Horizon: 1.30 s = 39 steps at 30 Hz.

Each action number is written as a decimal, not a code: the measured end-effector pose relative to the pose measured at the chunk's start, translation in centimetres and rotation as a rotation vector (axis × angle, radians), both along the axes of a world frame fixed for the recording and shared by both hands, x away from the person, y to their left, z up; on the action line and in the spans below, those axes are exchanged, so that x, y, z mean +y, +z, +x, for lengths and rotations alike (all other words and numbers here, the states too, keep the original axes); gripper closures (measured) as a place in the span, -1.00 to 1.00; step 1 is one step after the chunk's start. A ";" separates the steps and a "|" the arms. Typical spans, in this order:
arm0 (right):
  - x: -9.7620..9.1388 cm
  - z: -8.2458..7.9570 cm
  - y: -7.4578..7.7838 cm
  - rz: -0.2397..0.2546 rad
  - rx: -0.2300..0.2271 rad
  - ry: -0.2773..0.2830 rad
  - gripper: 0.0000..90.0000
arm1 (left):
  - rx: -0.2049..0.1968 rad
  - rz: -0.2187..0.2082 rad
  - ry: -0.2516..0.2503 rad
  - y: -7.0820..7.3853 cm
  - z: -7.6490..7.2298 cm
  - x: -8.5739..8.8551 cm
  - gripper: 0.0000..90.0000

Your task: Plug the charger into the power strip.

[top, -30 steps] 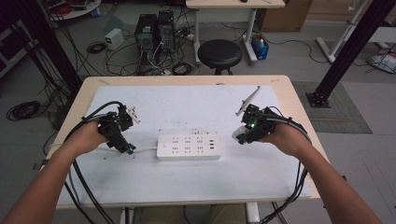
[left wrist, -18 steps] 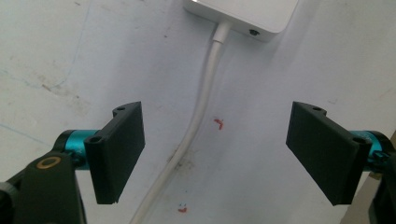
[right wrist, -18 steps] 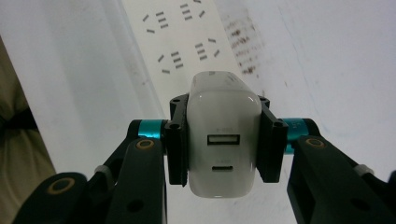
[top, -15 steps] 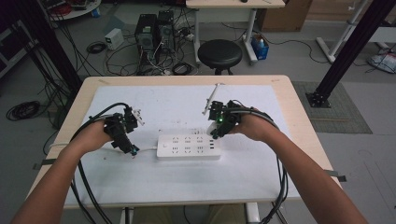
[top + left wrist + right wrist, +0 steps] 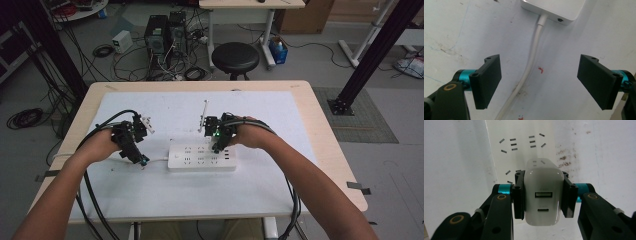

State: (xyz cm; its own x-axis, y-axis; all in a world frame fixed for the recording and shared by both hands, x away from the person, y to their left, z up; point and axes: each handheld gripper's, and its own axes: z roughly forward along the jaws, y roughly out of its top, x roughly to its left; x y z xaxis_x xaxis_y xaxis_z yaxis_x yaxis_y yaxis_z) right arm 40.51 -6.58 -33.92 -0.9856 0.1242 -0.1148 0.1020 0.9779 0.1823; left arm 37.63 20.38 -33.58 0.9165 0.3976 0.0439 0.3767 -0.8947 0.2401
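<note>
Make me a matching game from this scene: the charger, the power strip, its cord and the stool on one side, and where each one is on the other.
Things:
1. charger
2. power strip
3. cord
4. stool

Places:
A. on the floor beyond the table
B. clamped in the right gripper
C. running on the table between the open jaws of the left gripper
D. lying flat on the table, between the two hands

Pairs: 1-B, 2-D, 3-C, 4-A
</note>
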 end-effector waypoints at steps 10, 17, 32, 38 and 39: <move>1.3 0.0 -1.2 -0.085 -0.030 0.079 0.38 | -0.006 -0.012 0.005 -0.2 -0.1 0.2 -0.57; 2.5 0.1 -1.4 -0.133 -0.032 0.109 0.38 | -0.007 -0.017 0.014 -0.3 0.0 0.1 -0.57; 2.2 0.2 -2.2 -0.142 -0.024 0.099 0.38 | -0.008 -0.029 0.016 -0.5 -0.3 0.2 -0.57; 2.6 0.5 -2.3 -0.170 -0.013 0.113 0.38 | -0.004 -0.030 0.023 -0.7 -0.3 0.2 -0.57; 2.6 0.6 -2.2 -0.180 -0.003 0.105 0.38 | -0.002 -0.026 0.015 -0.7 -0.2 0.1 -0.57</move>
